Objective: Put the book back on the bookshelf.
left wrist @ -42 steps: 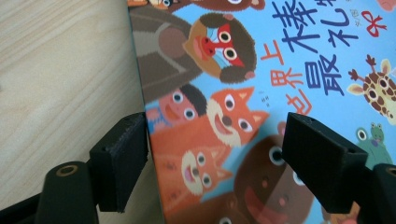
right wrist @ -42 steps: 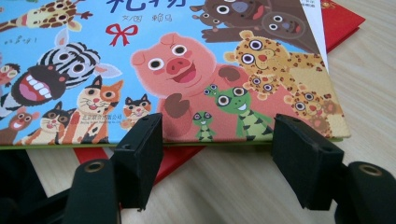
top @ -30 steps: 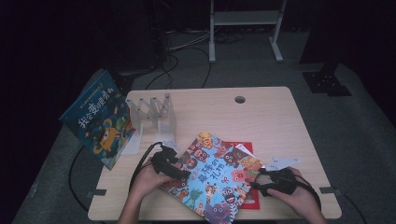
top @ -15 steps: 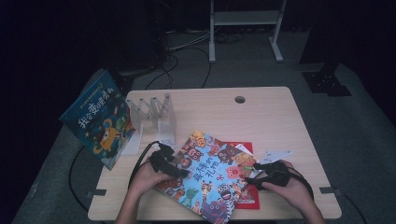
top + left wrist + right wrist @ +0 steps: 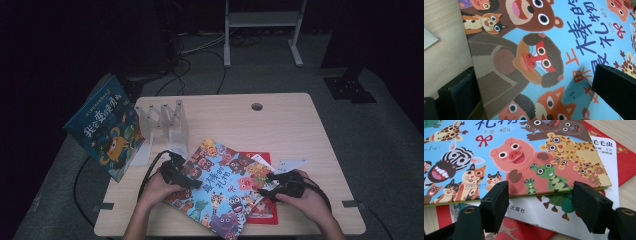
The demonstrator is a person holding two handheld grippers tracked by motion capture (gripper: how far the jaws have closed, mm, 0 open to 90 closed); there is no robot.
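Near the worktop's (image 5: pixel 300 125) front edge lies the animal picture book (image 5: pixel 220 187), thin, stiff, glossy and probably slippery; its edges suit gripping. Left hand-held gripper (image 5: pixel 181 176) has just spread wide astride one; right hand-held gripper (image 5: pixel 267 184) has been parting, pads off it.

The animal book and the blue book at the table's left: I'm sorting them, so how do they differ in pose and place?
The animal book lies flat on the table atop a red book; the blue book stands tilted, leaning at the table's left edge. The animal book lies between both grippers; the blue book stands apart from them. Both have bright cartoon covers.
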